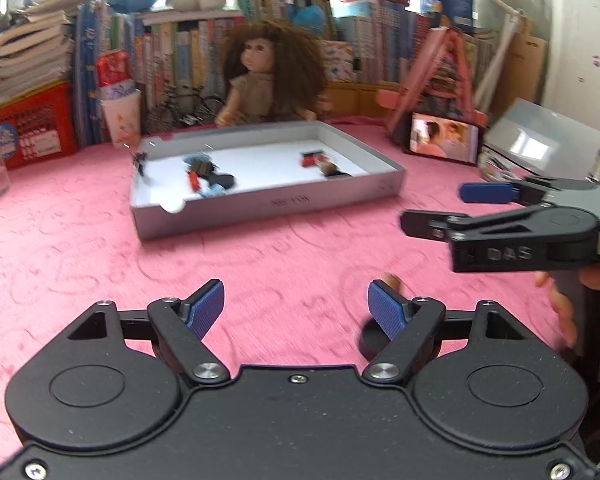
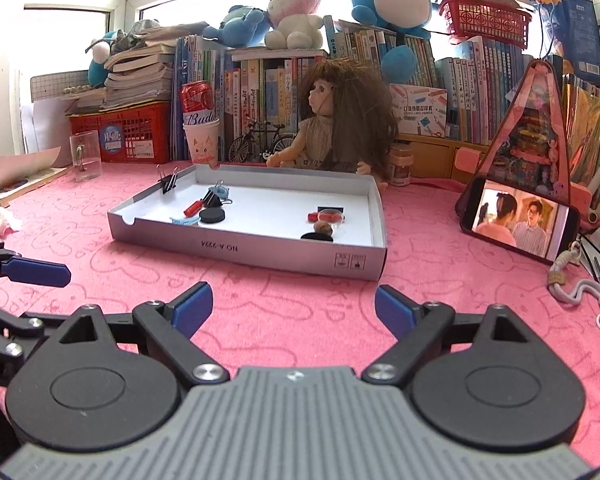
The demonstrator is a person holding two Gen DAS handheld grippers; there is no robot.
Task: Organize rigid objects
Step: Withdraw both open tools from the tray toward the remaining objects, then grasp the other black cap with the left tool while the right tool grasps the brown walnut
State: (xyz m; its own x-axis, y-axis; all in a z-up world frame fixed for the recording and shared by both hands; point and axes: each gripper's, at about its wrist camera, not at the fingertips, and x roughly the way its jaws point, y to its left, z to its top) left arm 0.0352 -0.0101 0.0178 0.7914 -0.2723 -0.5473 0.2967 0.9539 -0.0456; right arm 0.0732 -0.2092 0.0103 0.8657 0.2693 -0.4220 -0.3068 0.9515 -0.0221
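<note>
Both tools are empty right now. The left gripper [image 1: 296, 312] is spread wide with nothing between its blue pads [image 1: 208, 308], and it is held low over the pink tablecloth [image 1: 260, 248]. Just under its right finger a dark round disc [image 1: 370, 338] can be seen on the cloth, half hidden, with a small brownish thing [image 1: 392, 280] peeking out beyond the pad; what that one is can't be told from the blur. The wide spread looks like it's kept ready for straddling whatever gets picked next.

The right gripper [image 2: 294, 308] is spread wide too, nothing held, and is aimed at the near wall of the grey cardboard tray [image 2: 260, 246]. It's probably kept back from the tray so the other tool has room.

Further out, the tray sits mid-table and seems to be the collecting spot. Inside it, a group is lying at the left: a black puck [image 2: 212, 215], a small red screwdriver-like piece [image 2: 192, 208], a binder clip [image 2: 219, 192]. Another group is at the right: a round clear lid with red inside [image 2: 331, 215], a brown nut-like ball [image 2: 323, 227]. One black binder clip [image 2: 168, 184] is clamped upright on the far left wall.

Behind the tray a doll [image 2: 336, 128] is seated against the books, and a phone [image 2: 520, 224] playing video is propped at the right.
</note>
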